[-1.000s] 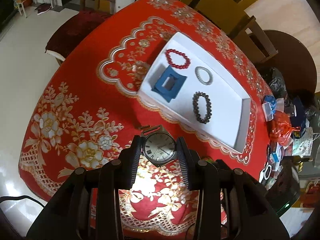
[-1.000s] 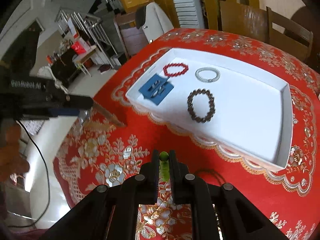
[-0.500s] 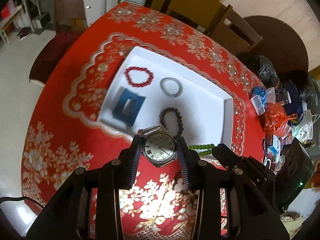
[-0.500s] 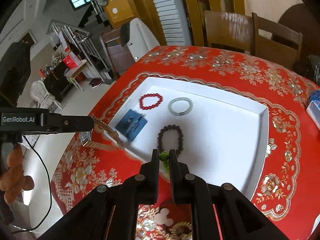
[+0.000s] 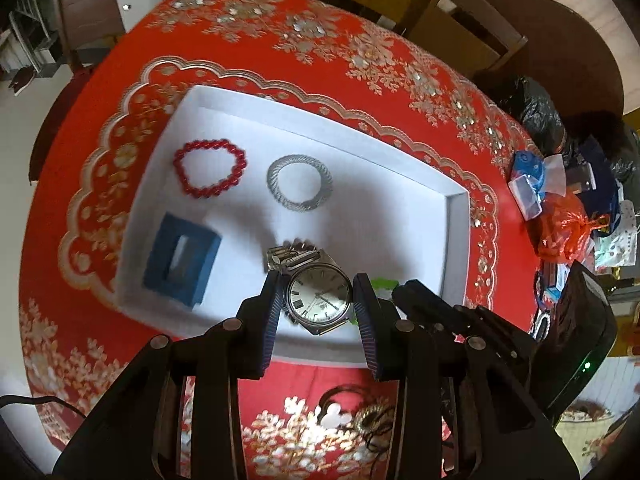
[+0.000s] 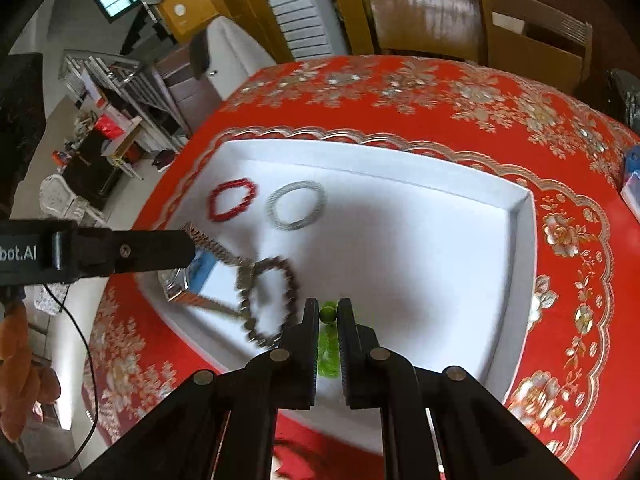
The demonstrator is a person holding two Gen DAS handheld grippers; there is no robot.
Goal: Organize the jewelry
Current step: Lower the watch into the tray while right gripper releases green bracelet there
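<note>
My left gripper (image 5: pixel 318 300) is shut on a silver wristwatch (image 5: pixel 316 298) and holds it over the near part of the white tray (image 5: pixel 456 236). The watch's metal band (image 6: pixel 216 250) hangs over the tray in the right wrist view. My right gripper (image 6: pixel 329 314) is shut on a green bead bracelet (image 6: pixel 328 350) above the tray's near edge (image 6: pixel 516 280). In the tray lie a red bead bracelet (image 5: pixel 210 174), a silver ring bracelet (image 5: pixel 300 182), a blue box (image 5: pixel 180 268) and a dark bead bracelet (image 6: pixel 272 300).
A red floral tablecloth (image 5: pixel 360 64) covers the round table. Bags and small packets (image 5: pixel 560 216) crowd its right side. Wooden chairs (image 6: pixel 480 20) stand behind the table. A black cord and trinkets (image 5: pixel 360 412) lie on the cloth below the grippers.
Both grippers have moved forward from over the cloth to over the tray, carrying the watch and the green bracelet. The tray looks closer and larger.
</note>
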